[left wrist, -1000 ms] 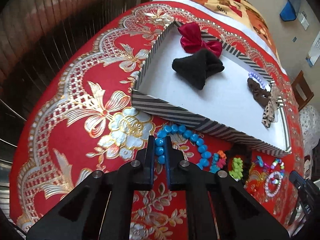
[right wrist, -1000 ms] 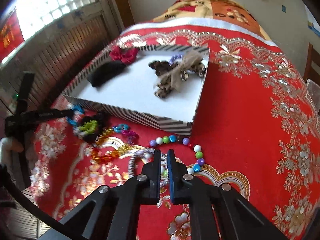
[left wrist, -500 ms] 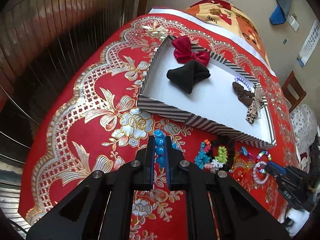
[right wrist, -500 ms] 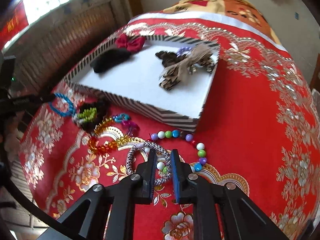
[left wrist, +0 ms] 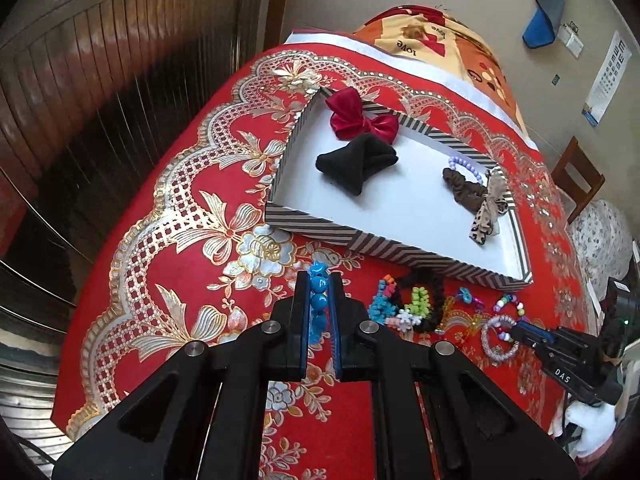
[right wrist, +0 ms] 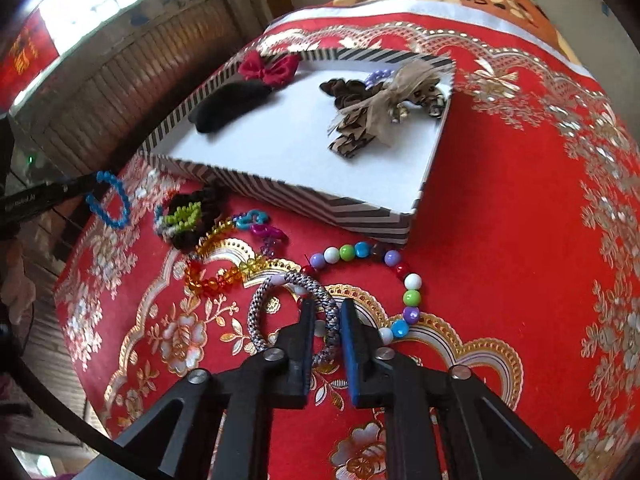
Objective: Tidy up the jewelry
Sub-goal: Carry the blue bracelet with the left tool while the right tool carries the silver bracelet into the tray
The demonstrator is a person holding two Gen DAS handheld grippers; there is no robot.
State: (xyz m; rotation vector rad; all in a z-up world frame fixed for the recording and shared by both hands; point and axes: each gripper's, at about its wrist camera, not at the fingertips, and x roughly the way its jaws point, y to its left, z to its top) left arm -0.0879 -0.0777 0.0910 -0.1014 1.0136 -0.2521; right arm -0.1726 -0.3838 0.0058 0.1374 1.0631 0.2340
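Note:
My left gripper (left wrist: 319,278) is shut on a blue bead bracelet (left wrist: 319,304) and holds it above the red cloth. In the right wrist view that bracelet (right wrist: 109,200) dangles at the far left. My right gripper (right wrist: 327,307) is down on the cloth, shut on the right side of a grey braided hair ring (right wrist: 256,316). The left wrist view shows the right gripper (left wrist: 516,330) at that ring (left wrist: 496,340). Behind both stands a striped tray (left wrist: 360,240) with a white floor, also seen from the right (right wrist: 280,190).
In the tray lie a red bow (left wrist: 362,120), a black cloth piece (left wrist: 356,160), a brown scrunchie (left wrist: 464,190) and a leopard bow (right wrist: 380,116). On the cloth lie a multicoloured bead bracelet (right wrist: 412,298), an orange crystal bracelet (right wrist: 216,276) and a black scrunchie (right wrist: 184,216). A chair (left wrist: 576,176) stands beyond the table.
The left gripper has risen, lifting the blue bracelet off the cloth. The right gripper has sunk onto the grey braided ring, opened briefly and closed on it.

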